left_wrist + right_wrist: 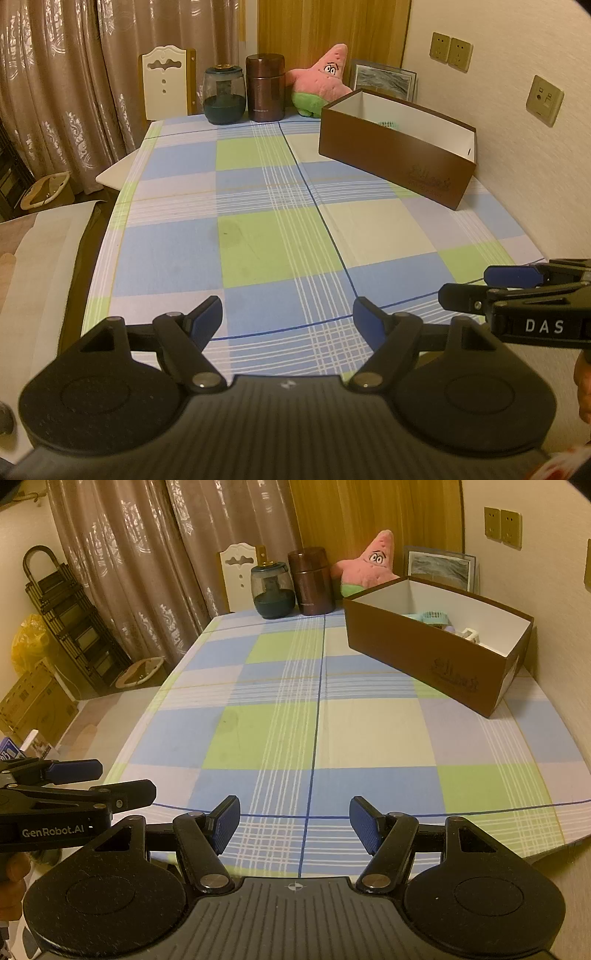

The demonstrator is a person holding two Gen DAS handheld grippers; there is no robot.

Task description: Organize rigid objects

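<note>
Left gripper (288,317) is hovering over the near edge of the checked tablecloth (258,251), jaws spread wide, nothing between the blue pads (207,321). Right gripper (293,819) is sitting alongside it at the same edge, likewise gaping wide and holding nothing. Each is showing at the side of the other's view.

The brown box (428,653) is standing open toward the far right of the table, beside the wall. Small items (439,622) are lying inside it: something teal, something pale; can't tell more.

At the far end, a dark glass jar (272,590), a brown canister (314,581) and a pink star plush (373,563) are lining up in a row.
</note>
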